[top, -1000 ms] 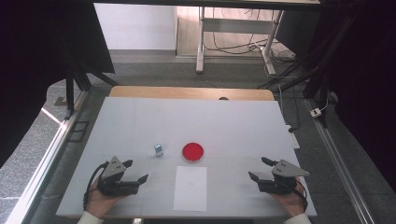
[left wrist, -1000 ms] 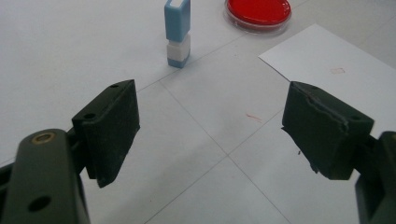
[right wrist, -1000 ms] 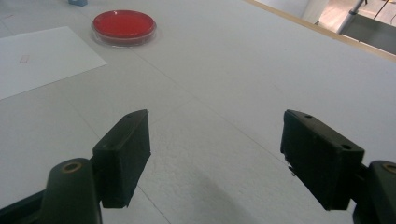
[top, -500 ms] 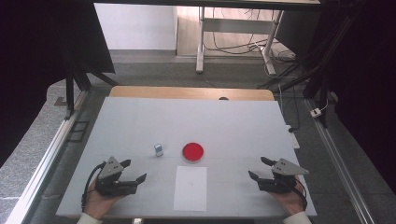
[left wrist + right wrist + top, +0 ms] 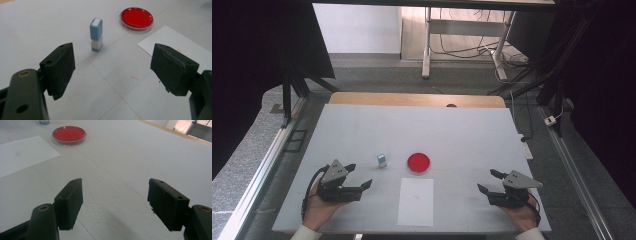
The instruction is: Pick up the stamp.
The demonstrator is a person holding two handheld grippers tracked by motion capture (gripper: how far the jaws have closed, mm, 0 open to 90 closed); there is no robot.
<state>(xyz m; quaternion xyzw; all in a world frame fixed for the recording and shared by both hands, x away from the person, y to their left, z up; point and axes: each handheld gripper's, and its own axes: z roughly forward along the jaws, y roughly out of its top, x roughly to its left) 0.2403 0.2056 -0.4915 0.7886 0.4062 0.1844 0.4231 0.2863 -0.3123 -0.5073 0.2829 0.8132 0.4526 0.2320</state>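
A small blue and white stamp (image 5: 382, 160) (image 5: 96, 35) stands upright on the white table (image 5: 462, 130). To its right lies a round red ink pad (image 5: 418, 163) (image 5: 136, 18) (image 5: 69, 134). A white sheet of paper (image 5: 416, 201) (image 5: 175, 47) (image 5: 22, 152) lies in front of the pad. My left gripper (image 5: 360, 176) (image 5: 112, 70) is open near the table's front left, pointing toward the stamp, which stands ahead of its jaws. My right gripper (image 5: 488, 181) (image 5: 115, 200) is open at the front right with bare table between its jaws.
The table's far edge has a wooden strip (image 5: 417, 99). A metal rail (image 5: 259, 175) runs along the left side. Table legs and cables (image 5: 462, 45) stand on the floor beyond.
My left gripper has shifted slightly forward and right toward the stamp. The right gripper has hardly moved.
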